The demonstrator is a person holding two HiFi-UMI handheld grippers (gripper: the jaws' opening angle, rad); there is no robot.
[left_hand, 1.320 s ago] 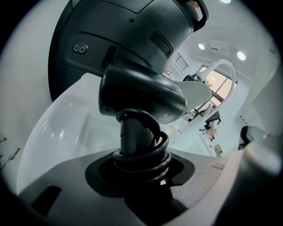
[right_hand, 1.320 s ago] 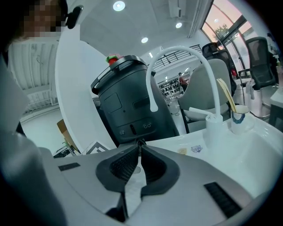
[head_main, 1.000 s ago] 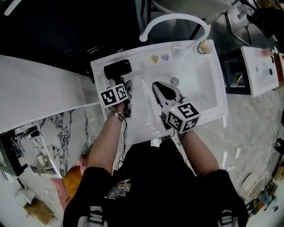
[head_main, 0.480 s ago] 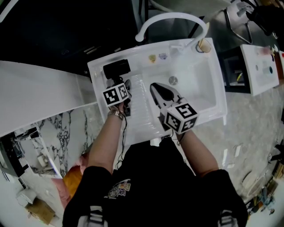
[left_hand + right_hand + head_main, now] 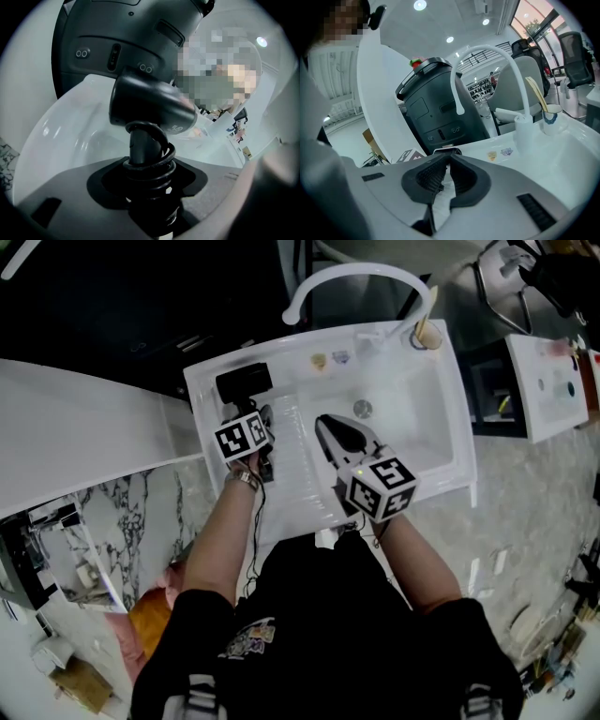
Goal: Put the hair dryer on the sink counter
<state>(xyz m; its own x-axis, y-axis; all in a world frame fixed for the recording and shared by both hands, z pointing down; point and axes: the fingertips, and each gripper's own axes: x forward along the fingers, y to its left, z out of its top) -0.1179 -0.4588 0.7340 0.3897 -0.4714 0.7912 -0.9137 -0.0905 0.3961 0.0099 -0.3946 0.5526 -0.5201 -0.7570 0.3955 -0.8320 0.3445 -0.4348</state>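
Head view: the black hair dryer rests on the white bench at the back corner, left of the sink. The left gripper is at the dryer's handle. The right gripper hangs over the ribbed drainer just left of the sink.

Left gripper view: the fingers have just been opening. The cord-wrapped handle stands between them, no longer pinched.

Right gripper view: the fingers are closed together with nothing between them.

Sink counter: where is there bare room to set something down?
Bare: the basin right of the drain. Crowded: the back left corner, where the hair dryer sits; the drainboard, with the right gripper over its edge; the back right corner, with the cup by the faucet.
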